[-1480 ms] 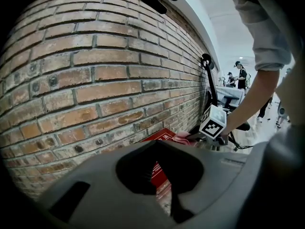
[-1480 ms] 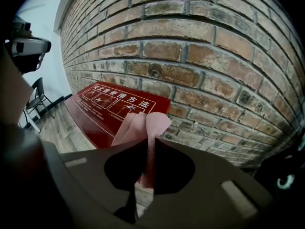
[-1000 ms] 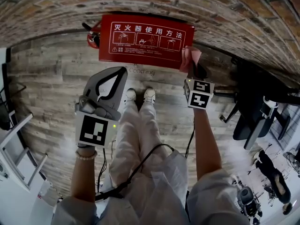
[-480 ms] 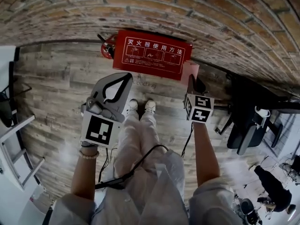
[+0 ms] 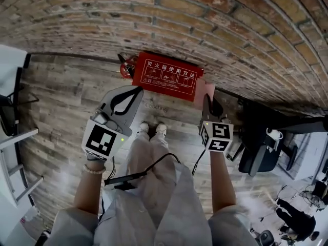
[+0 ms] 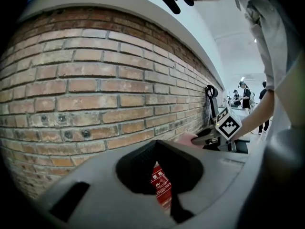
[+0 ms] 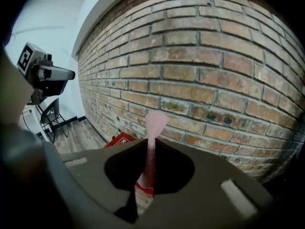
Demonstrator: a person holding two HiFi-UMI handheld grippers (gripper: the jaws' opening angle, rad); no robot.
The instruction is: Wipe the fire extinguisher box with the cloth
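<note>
Nearest, the left gripper (image 5: 136, 90) is hanging over the wooden floor (image 5: 61, 91), its jaws pressed together on nothing. To its right, the right gripper (image 5: 207, 98) is pinching a pink cloth (image 5: 209, 87), which is standing up as a thin fold between the jaws. Beyond both, the red fire extinguisher box (image 5: 166, 76) is lying on the floor against the brick wall (image 5: 205, 24). The cloth appears to be clear of the box's right end, so no wiping stroke seems to be in hand. The next move is calling for lowering the cloth onto the lid and sweeping it leftward.
</note>
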